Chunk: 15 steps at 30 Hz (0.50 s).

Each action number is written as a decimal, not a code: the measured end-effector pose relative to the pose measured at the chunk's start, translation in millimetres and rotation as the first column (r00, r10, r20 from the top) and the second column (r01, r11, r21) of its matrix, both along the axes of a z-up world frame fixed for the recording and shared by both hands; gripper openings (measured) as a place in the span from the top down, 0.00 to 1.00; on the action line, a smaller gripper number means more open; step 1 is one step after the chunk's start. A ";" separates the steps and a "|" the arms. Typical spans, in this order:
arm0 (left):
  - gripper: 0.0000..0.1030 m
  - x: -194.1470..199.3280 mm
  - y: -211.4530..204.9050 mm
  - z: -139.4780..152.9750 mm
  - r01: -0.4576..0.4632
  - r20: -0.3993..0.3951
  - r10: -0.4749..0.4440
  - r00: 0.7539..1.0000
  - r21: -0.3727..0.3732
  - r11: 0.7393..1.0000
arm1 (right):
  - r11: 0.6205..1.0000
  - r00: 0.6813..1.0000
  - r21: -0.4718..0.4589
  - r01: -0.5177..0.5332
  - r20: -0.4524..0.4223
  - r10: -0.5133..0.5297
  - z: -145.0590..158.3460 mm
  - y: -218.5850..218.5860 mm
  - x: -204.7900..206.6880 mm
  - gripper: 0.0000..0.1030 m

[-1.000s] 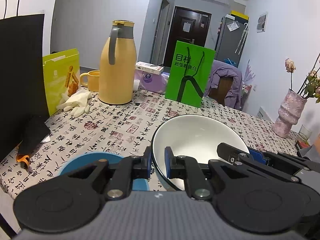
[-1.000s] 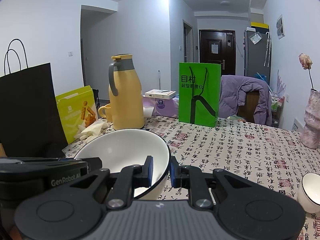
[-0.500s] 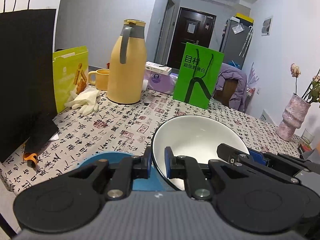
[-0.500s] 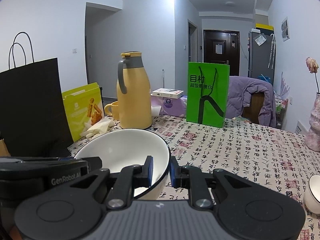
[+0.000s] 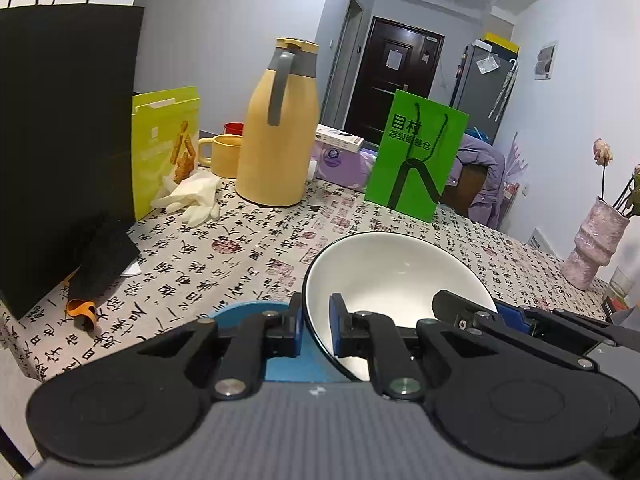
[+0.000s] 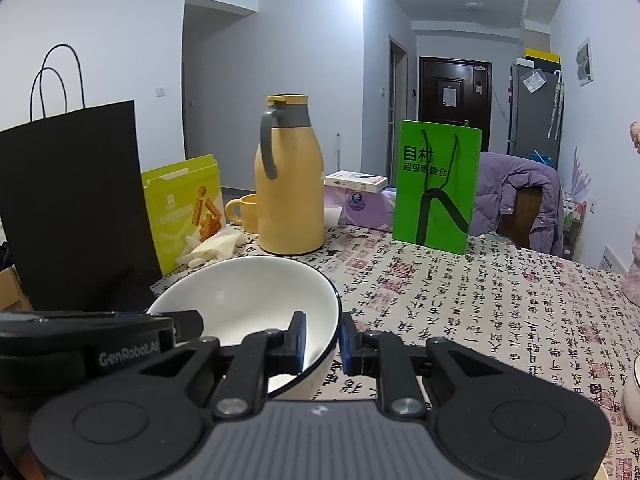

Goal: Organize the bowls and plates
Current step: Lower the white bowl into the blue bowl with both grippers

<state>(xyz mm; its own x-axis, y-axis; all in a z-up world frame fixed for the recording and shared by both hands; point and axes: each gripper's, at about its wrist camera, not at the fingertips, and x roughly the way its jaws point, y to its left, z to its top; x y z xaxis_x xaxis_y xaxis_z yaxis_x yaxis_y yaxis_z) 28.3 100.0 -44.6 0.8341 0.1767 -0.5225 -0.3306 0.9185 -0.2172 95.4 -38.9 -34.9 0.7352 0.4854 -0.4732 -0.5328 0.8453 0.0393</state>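
Note:
A large white bowl (image 5: 394, 276) with a dark rim hangs above the table, held from both sides. My left gripper (image 5: 316, 330) is shut on its left rim, one pad inside and one outside. My right gripper (image 6: 322, 338) is shut on the right rim of the white bowl (image 6: 248, 296) in the same way. Under the bowl's left side a blue plate (image 5: 250, 310) lies on the tablecloth, mostly hidden by my left fingers. At the right edge of the right wrist view sits a small white bowl (image 6: 632, 390).
On the patterned tablecloth (image 5: 224, 248) stand a tall black paper bag (image 5: 68, 128), a yellow-green bag (image 5: 166, 148), white gloves (image 5: 192, 196), a yellow mug (image 5: 220, 154), a yellow thermos jug (image 5: 278, 128), a green bag (image 5: 418, 160) and a pink vase (image 5: 596, 240). The table's left edge is close.
Both grippers have carried the white bowl leftwards across the table; the jug, the bags and the vase have drifted right in both views. More of the blue plate shows beneath it.

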 end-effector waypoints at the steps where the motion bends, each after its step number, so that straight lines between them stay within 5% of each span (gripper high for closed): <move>1: 0.88 -0.9 2.2 -0.1 -0.002 0.000 0.002 1.000 -0.002 1.000 | 1.000 1.000 -0.002 -0.003 -0.001 0.003 -0.5 2.8 -0.8 0.84; 15: 0.88 -10.6 28.5 -9.8 -0.027 -0.008 0.027 1.000 -0.028 0.999 | 0.999 0.999 -0.024 -0.030 -0.015 0.029 -8.4 30.3 -5.7 0.84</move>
